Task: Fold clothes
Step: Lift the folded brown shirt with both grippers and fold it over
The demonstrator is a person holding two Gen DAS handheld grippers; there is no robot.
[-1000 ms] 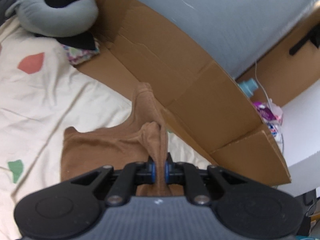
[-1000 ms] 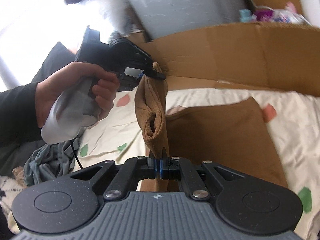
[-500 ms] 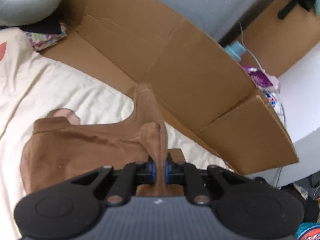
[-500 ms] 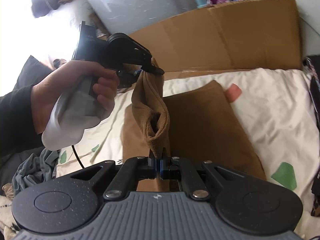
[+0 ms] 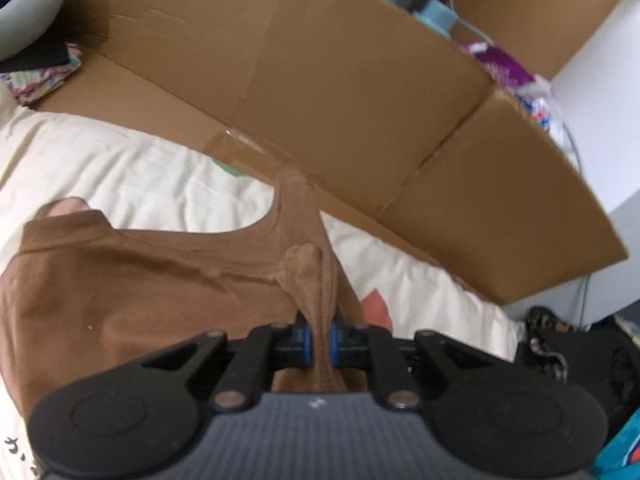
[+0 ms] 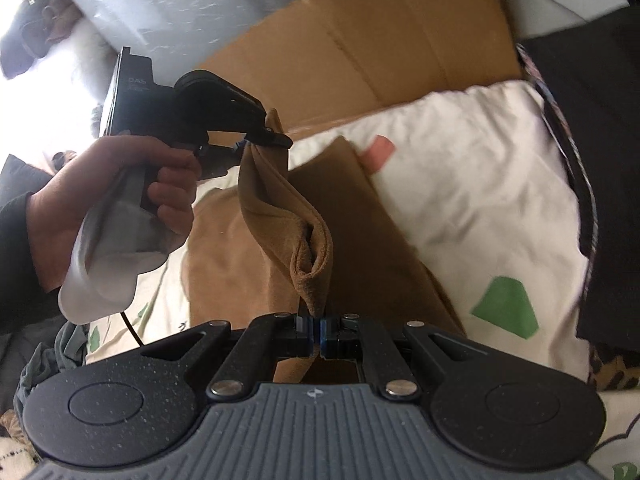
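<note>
On the bed, left side: we see a hand (image 6: 120,200) gripping the handle of the left tongs (image 6: 268,138), a dark sleeve (image 6: 16,256) behind it.
Left tongs: we hold them pinched together on a bunched upper edge of the brown garment (image 6: 352,232); in their own view the cloth rises as a narrow ridge out from between the blue pads (image 5: 305,340).
Brown garment: we see most of it lying flat on the cream sheet (image 6: 472,176), with one strip lifted off the bed and stretched between the two tongs, sagging into a small fold near the lower end.
Right tongs (image 6: 320,338): we keep them clamped on the other end of that lifted strip, close under the fold.
Sheet: coloured patches show on it, a pink one (image 6: 382,152) just beside the garment's far corner and a green one (image 6: 506,306) nearer to us on the right.
Behind the bed: a flattened cardboard box (image 5: 360,80) stands along the far edge.
Far right: dark fabric (image 6: 592,120) lies at the sheet's edge.
</note>
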